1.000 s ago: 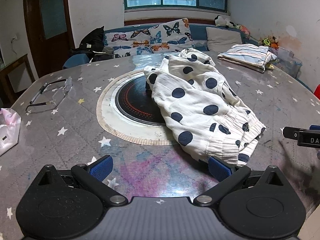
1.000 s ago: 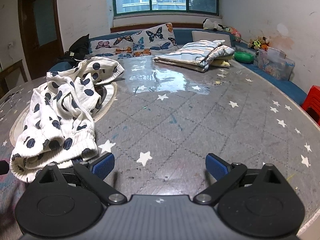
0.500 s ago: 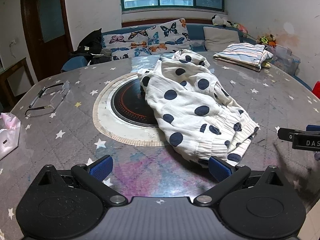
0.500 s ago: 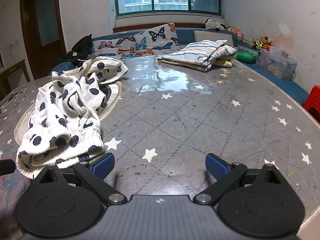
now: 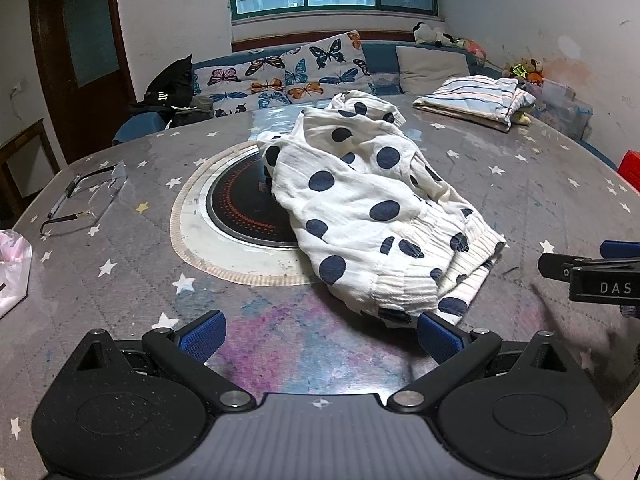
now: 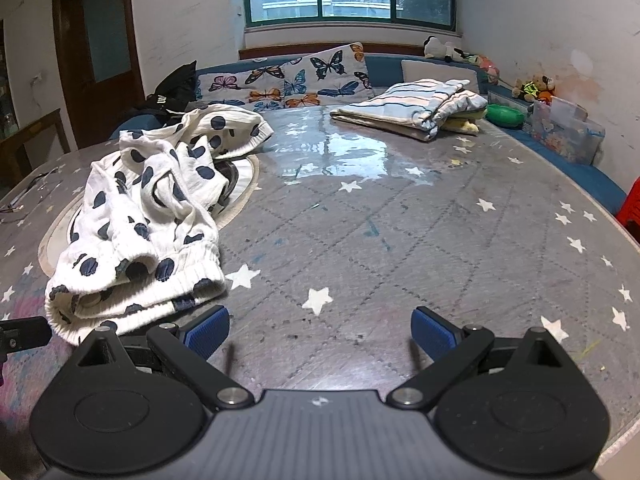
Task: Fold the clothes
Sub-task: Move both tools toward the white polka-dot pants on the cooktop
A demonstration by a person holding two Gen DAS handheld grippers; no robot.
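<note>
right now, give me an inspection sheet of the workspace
Surface: round table under a grey star-print cover, with a round black cooktop inset in the middle.
Job's things: polka-dot garment crumpled, partly over the inset; striped garment already folded at the far edge.
Clutter: glasses and a pink-and-white bag on the left side.
Grippers: left claw open, its right pad at the garment's ribbed hem; right claw open over bare table, holding nothing.
Cables: nothing seen.
Surroundings: butterfly cushions on a blue bench, window, wooden door, soft toys and a clear bin along the right wall.
</note>
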